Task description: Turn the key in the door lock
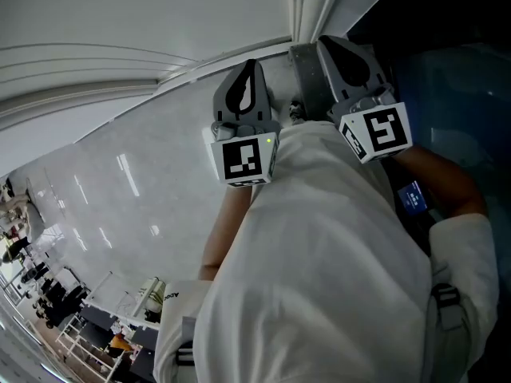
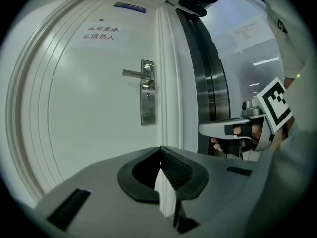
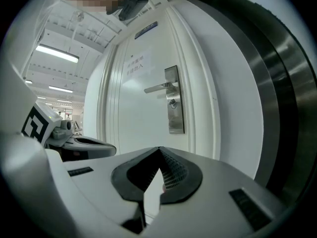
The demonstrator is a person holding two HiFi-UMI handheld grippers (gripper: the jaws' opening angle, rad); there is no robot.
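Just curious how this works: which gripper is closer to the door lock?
Right, though only slightly. The right gripper reaches a bit further toward the door lock; the left gripper sits beside it, a little back. Both are shut and well short of it.

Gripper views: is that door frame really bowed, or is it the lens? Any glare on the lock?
Left gripper view: the wide-angle lens likely bows the door edges; the lock plate is sharp and evenly lit, with no strong glare. Right gripper view: same bowing, no glare either. Head view: light streaks on the glossy floor.
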